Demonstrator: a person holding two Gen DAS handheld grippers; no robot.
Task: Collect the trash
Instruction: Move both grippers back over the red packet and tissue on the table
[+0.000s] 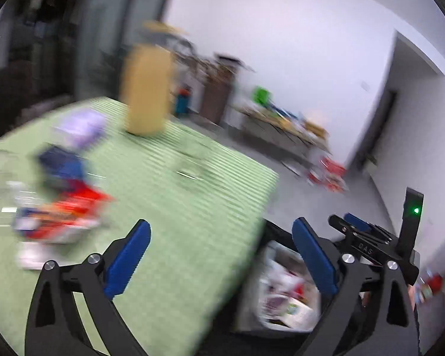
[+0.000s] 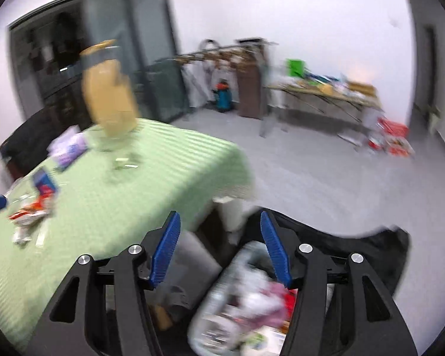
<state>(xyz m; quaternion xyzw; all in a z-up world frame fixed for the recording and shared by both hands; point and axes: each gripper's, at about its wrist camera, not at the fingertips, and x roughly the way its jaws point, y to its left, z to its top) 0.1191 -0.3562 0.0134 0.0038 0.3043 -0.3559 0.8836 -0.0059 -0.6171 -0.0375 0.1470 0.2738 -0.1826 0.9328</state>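
on striped green cloth: crinkled wrappers | left hand-held gripper wide, empty | right hand-held gripper parted, empty

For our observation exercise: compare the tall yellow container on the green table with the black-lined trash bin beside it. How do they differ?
The yellow container stands on the green tablecloth; the trash bin sits lower, beside the table. The container is tall and narrow; the bin is wide-mouthed. The bin's mouth shows mixed wrappers; the container's contents are too blurred to tell. Both stand upright.

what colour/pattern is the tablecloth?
Light green with fine paler stripes. The tablecloth shows best in the right wrist view; it is more blurred in the left.
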